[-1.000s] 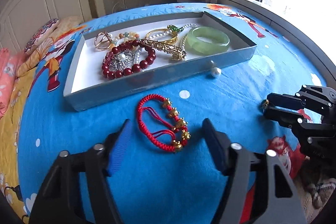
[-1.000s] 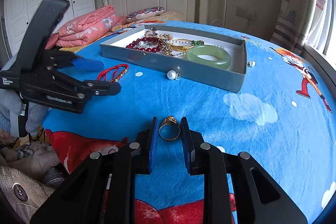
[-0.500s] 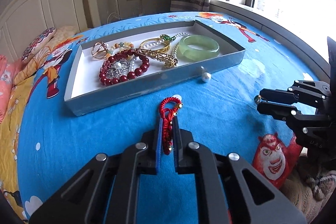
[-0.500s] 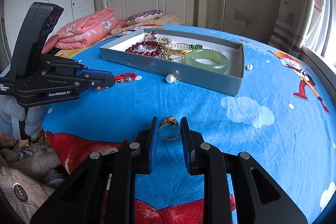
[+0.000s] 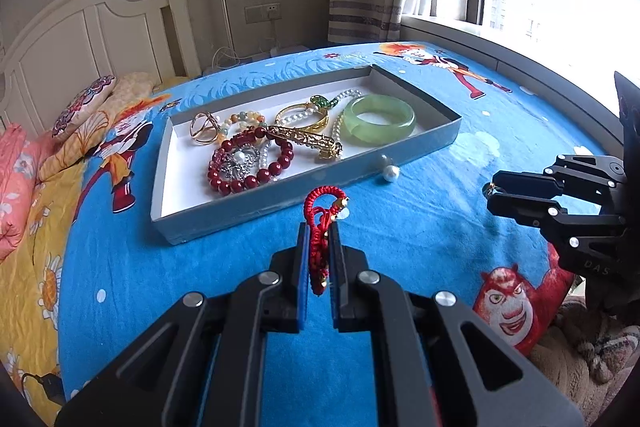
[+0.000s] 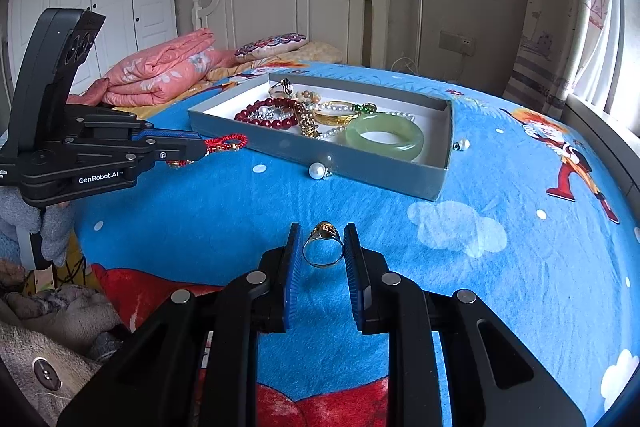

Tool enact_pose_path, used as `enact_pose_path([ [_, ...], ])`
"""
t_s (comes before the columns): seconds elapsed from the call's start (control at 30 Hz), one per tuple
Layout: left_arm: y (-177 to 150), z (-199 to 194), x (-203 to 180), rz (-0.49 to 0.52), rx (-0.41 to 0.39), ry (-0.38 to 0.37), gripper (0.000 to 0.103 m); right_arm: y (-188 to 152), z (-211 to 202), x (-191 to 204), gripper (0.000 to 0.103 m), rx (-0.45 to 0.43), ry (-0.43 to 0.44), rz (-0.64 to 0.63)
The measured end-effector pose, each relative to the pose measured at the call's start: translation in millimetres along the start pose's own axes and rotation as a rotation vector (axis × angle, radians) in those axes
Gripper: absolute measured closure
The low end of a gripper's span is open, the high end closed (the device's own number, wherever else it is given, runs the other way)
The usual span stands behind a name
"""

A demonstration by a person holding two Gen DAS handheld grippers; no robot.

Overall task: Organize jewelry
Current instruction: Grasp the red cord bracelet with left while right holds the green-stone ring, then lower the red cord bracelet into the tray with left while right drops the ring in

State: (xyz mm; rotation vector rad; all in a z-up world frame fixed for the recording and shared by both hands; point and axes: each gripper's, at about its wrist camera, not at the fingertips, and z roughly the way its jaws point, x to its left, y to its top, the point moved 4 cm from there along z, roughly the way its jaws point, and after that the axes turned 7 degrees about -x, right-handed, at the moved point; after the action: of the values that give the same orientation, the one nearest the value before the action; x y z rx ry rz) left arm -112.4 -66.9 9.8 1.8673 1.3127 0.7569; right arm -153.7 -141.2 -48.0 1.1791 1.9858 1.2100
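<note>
Right wrist view: my left tool [image 6: 202, 146] clamps the red cord bracelet [image 6: 226, 142] just above the bed [image 6: 460, 267], near the grey tray [image 6: 360, 171]; my right tool [image 6: 322, 247] grips the gold ring [image 6: 322, 244].

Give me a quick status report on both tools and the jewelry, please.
Left tool shut on red cord bracelet. Right tool shut on gold ring. Grey tray ahead, path clear; pearl loose beside it.
</note>
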Motion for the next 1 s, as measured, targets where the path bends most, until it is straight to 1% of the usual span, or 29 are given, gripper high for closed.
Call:
enact_pose_path([
  [0.37, 17, 0, 0, 0.020, -0.023, 0.010, 0.095, 30, -1, -15, 0.081, -0.053, -0.044, -0.020],
  [0.5, 29, 1, 3, 0.025, -0.040, 0.018, 0.095, 45, 3, -22, 0.081, -0.074, -0.064, -0.029],
  [0.6, 40, 3, 8, 0.018, -0.054, 0.019, 0.095, 56, 9, -30, 0.081, -0.084, -0.061, -0.012],
  [0.8, 61, 14, 18, -0.029, -0.066, 0.000, 0.095, 77, 33, -48, 0.081, -0.073, -0.055, 0.022],
  [1.0, 70, 43, 16, -0.049, -0.038, -0.018, 0.095, 95, 81, -76, 0.081, -0.006, -0.053, 0.093],
])
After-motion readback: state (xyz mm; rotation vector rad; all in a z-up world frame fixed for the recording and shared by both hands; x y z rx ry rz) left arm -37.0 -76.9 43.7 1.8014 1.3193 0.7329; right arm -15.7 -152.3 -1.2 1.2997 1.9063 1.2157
